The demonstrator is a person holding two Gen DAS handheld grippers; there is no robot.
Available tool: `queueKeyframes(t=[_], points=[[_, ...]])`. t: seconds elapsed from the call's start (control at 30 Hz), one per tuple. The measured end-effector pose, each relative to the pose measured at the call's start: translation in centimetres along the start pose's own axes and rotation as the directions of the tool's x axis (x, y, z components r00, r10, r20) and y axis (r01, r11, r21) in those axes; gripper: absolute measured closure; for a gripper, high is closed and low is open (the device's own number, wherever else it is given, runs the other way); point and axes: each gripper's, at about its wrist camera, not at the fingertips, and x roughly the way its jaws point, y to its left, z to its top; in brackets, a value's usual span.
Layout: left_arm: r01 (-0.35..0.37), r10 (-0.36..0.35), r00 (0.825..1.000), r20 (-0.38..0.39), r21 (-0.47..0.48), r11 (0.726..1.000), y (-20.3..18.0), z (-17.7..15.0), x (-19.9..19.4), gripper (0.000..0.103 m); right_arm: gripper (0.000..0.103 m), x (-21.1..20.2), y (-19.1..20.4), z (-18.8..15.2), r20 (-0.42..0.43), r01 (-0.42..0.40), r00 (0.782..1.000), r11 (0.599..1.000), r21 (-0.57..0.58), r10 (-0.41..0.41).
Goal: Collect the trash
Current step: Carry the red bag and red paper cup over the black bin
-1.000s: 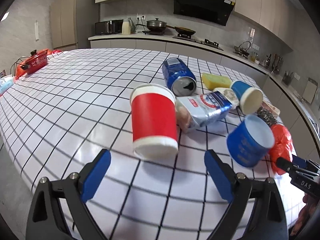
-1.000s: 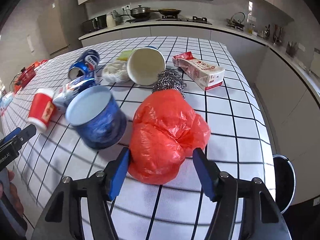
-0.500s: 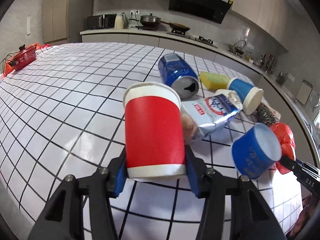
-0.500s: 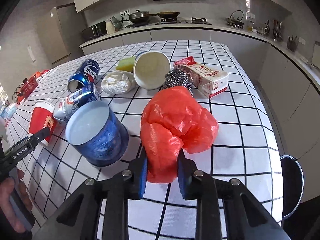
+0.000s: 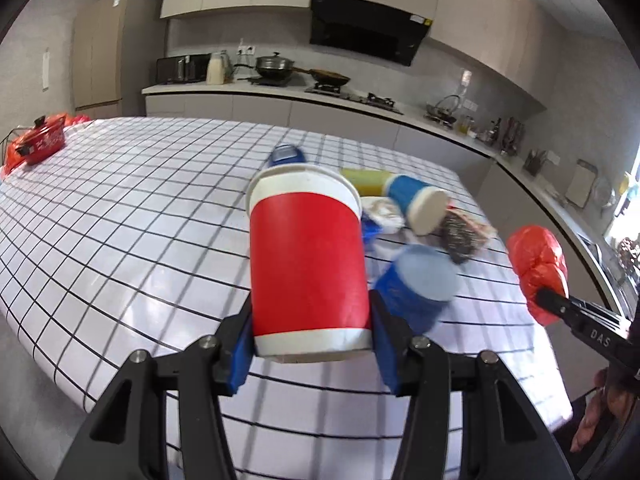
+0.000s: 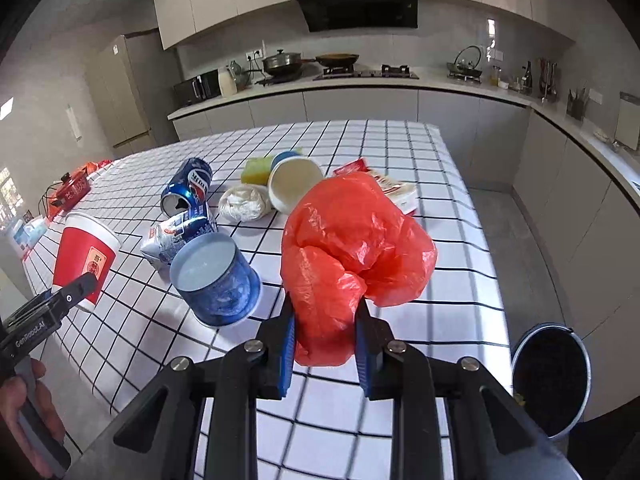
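The left gripper point(image 5: 312, 354) pinches a red cup point(image 5: 308, 264); the right gripper point(image 6: 325, 342) pinches a red plastic bag point(image 6: 352, 252) above the checked table point(image 6: 440, 248).

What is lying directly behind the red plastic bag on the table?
Behind the red plastic bag, a torn snack packet shows in part in the right wrist view. The bag covers most of it and anything else behind.
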Motion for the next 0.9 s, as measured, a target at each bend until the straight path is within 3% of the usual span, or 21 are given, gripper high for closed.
queueKeyframes(t=[0.5, 0.9], points=[[0.127, -0.128, 0.992, -0.004, 0.121, 0.984, -9.9, -1.4, -1.6, 0.051, 0.076, -8.3, -7.5, -2.4, 0.061, 0.088, 0.994, 0.995, 0.055, -0.091], [0.279, -0.272, 0.960, -0.060, 0.233, 0.932, -20.1, -3.1, -1.4, 0.051, 0.076, -14.1, -16.7, -5.0, 0.083, 0.155, 0.983, 0.981, 0.119, -0.165]])
